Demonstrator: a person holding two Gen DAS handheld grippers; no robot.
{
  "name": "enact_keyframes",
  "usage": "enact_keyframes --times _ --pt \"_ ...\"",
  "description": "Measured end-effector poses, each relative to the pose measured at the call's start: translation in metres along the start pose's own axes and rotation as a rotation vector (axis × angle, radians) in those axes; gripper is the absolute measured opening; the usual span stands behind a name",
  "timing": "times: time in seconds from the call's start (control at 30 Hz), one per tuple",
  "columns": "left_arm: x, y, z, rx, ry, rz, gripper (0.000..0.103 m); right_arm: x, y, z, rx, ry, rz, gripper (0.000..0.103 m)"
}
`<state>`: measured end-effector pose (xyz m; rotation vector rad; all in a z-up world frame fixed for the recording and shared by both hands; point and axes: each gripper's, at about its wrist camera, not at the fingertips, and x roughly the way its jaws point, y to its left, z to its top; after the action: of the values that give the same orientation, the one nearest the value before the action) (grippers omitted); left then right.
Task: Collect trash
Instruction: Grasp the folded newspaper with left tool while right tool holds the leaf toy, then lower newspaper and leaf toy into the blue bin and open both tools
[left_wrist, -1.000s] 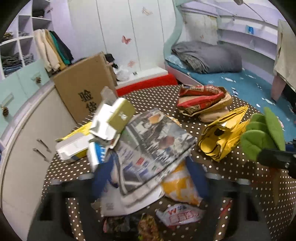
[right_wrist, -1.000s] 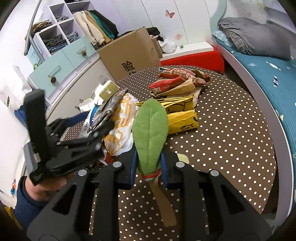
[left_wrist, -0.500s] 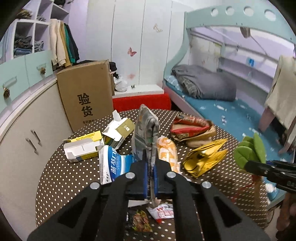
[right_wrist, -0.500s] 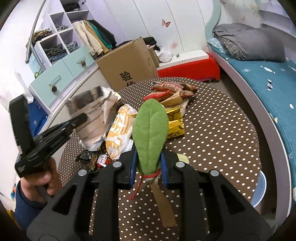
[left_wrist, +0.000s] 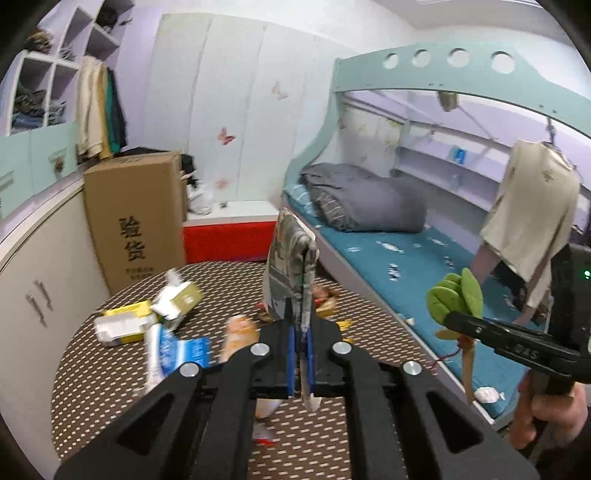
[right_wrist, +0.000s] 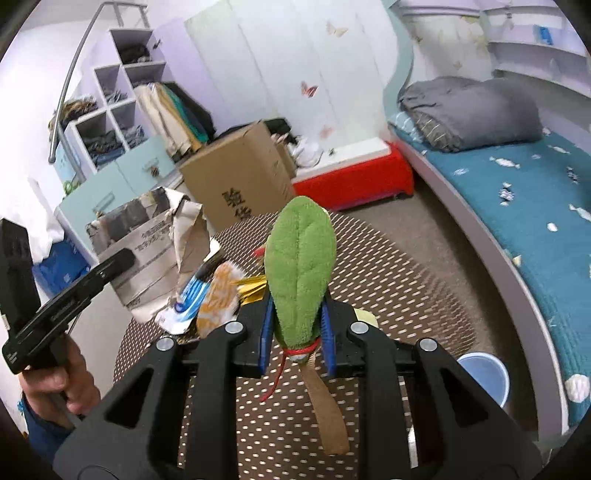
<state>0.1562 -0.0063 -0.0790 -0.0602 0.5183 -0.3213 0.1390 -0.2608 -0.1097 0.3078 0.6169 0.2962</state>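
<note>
The left gripper (left_wrist: 300, 363) clamps a crumpled newspaper (left_wrist: 290, 269) upright, the right gripper (right_wrist: 297, 341) pinches a green plush leaf (right_wrist: 300, 266), blue bin (right_wrist: 484, 376) lower right, nearer it.

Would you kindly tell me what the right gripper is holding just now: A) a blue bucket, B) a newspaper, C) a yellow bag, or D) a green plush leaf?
D: the right gripper is shut on the green plush leaf, while the newspaper sits in the left gripper.
</note>
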Motion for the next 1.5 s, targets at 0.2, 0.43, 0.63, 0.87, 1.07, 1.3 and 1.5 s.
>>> enact_keyframes --times 0.2,0.43,0.63,0.87,1.07,1.3,1.5 --pt "0.013 -0.052 0.009 0.022 0.016 -0.119 0.004 -0.036 -0.048 0.009 0.067 -0.067 -0.078 0.022" --pt "0.046 -0.119 0.011 0.056 0.066 -0.254 0.004 -0.070 -0.126 0.003 0.213 -0.109 -0.182 0.022" --pt "0.089 -0.176 -0.004 0.077 0.173 -0.348 0.004 -0.070 -0.193 -0.016 0.349 -0.076 -0.262 0.022" --pt "0.153 -0.237 -0.038 0.108 0.347 -0.387 0.005 -0.040 -0.254 -0.047 0.466 0.009 -0.314 0.022" --pt "0.208 -0.269 -0.076 0.151 0.494 -0.361 0.005 -0.009 -0.293 -0.070 0.544 0.072 -0.322 0.022" --pt "0.261 -0.292 -0.115 0.211 0.632 -0.329 0.005 0.023 -0.328 -0.094 0.622 0.134 -0.324 0.022" --pt "0.293 -0.304 -0.133 0.246 0.729 -0.313 0.034 0.046 -0.359 -0.116 0.735 0.175 -0.315 0.060"
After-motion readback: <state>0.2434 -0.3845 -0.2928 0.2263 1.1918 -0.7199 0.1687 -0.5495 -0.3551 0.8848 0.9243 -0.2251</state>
